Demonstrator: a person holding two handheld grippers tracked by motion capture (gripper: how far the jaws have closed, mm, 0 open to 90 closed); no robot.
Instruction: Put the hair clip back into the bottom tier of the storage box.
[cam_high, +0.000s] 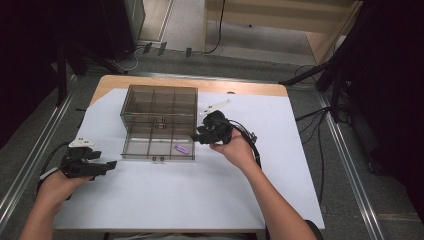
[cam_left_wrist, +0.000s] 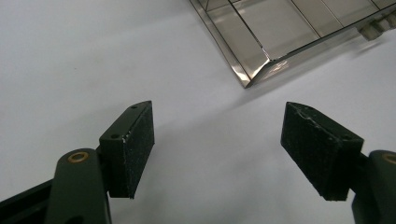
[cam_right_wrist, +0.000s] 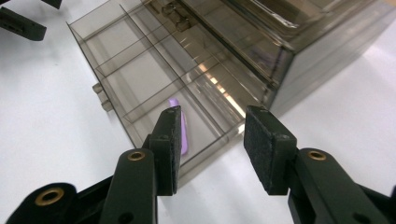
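Observation:
A smoky clear drawer cabinet (cam_high: 159, 100) stands on the white sheet with its lower drawer (cam_high: 150, 146) pulled out toward me. A small purple piece (cam_high: 182, 149) lies in the drawer's right front compartment. My right gripper (cam_high: 197, 136) hovers at the drawer's right side, open and holding nothing. In the right gripper view the jaws (cam_right_wrist: 212, 116) frame the purple piece (cam_right_wrist: 186, 135) and the drawer's wall (cam_right_wrist: 219, 140). My left gripper (cam_high: 112, 164) rests open over the sheet, left of the drawer. Its view (cam_left_wrist: 217, 112) takes in the drawer's corner (cam_left_wrist: 254, 70).
A white flat object (cam_high: 216, 106) lies on the sheet behind the right gripper. The white sheet (cam_high: 190, 200) covers most of the wooden table (cam_high: 200, 85). Cables and stand legs lie on the floor around the table. The left gripper's jaws (cam_right_wrist: 23, 25) appear far off in the right gripper view.

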